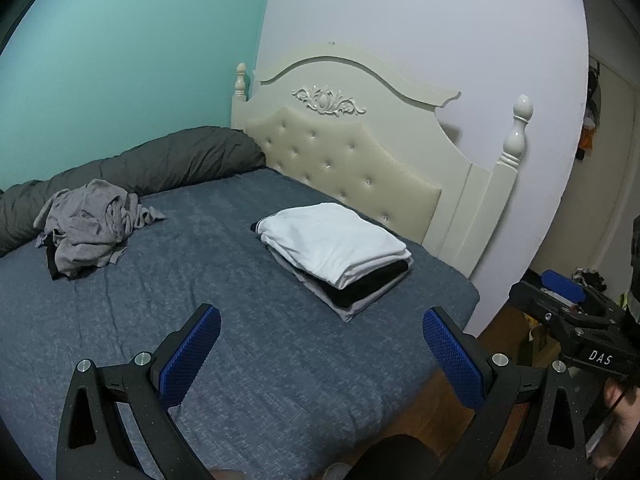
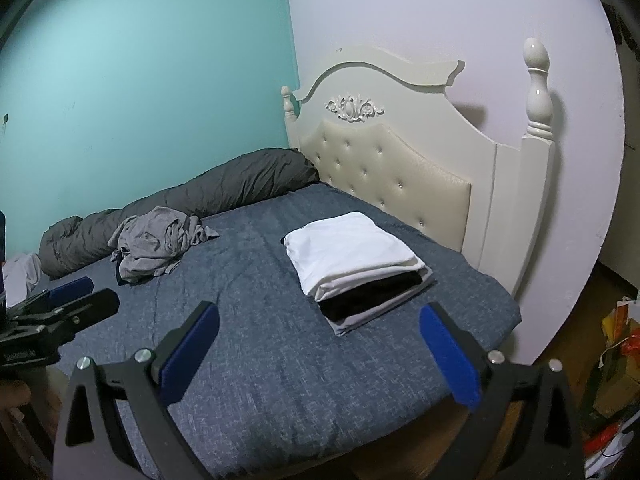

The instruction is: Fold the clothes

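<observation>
Both the left hand-held gripper [image 1: 322,332] and right hand-held gripper [image 2: 319,330] hover level over the bed [image 1: 224,240], jaws wide and empty; the folded stack [image 1: 336,256] lies just ahead, the crumpled grey garment [image 1: 88,224] far left.

Neat folded stack [image 1: 336,254], white on top; crumpled grey heap [image 1: 90,226], perhaps shirts.

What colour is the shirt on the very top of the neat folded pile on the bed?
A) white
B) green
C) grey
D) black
A, the top piece of the folded pile is white, with a black piece and a light grey one showing under it; the crumpled grey clothes lie apart, over by the rolled dark blanket.
</observation>
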Demonstrator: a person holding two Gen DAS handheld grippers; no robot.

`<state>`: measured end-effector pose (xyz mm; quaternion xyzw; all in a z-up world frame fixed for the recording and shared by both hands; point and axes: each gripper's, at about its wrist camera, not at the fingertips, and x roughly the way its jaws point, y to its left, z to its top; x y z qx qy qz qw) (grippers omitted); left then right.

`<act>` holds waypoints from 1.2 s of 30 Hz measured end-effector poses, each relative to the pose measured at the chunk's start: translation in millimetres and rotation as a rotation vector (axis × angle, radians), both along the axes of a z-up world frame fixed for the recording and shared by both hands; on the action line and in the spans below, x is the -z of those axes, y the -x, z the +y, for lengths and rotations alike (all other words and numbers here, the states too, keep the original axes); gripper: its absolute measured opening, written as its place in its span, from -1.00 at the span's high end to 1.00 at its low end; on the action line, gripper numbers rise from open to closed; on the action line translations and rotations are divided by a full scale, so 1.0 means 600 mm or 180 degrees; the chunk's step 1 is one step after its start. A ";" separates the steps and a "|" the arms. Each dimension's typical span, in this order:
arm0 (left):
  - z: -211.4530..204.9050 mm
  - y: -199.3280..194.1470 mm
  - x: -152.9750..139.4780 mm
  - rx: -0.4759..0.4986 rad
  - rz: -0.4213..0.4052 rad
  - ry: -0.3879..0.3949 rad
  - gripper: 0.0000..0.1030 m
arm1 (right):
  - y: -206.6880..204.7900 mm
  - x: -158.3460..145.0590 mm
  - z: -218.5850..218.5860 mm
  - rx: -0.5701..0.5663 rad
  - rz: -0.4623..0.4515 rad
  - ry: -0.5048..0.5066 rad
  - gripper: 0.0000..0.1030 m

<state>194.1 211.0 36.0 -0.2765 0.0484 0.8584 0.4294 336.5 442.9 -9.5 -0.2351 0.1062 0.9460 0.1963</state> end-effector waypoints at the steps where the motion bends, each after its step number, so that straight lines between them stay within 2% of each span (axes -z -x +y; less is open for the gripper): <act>1: -0.001 -0.001 0.000 0.0010 -0.0002 0.0005 -1.00 | 0.000 0.002 -0.001 0.0006 -0.0003 -0.0010 -0.96; 17: 0.000 -0.012 0.010 -0.0006 0.0064 0.0071 -1.00 | -0.006 0.013 -0.001 0.0034 -0.0014 -0.0005 -0.97; 36: -0.003 -0.018 0.011 -0.0056 0.0110 0.0023 -1.00 | -0.011 0.024 -0.001 0.0040 -0.0048 0.0012 -0.99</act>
